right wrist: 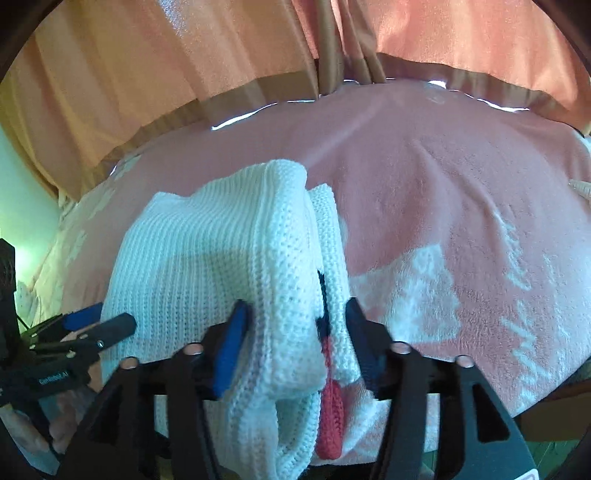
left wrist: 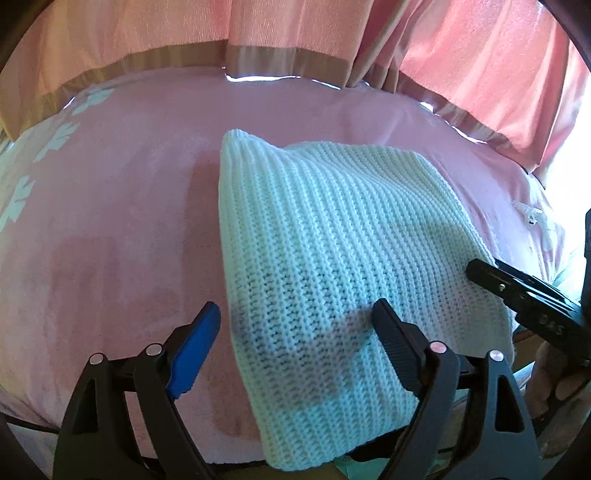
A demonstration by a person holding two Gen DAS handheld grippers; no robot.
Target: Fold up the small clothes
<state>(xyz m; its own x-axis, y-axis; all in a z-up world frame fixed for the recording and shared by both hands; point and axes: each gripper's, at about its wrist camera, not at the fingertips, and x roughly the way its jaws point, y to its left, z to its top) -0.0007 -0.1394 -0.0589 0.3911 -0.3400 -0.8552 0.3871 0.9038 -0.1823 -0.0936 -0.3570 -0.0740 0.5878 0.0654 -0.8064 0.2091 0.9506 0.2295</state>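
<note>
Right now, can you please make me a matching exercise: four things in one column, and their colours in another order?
Things:
1. sweater
2. blanket
3. curtain
4. patch

Colours:
A. red
B. white
C. pink with white snowflakes
D. salmon with a brown band

Pairs: 1-B, 2-C, 3-D, 4-A
</note>
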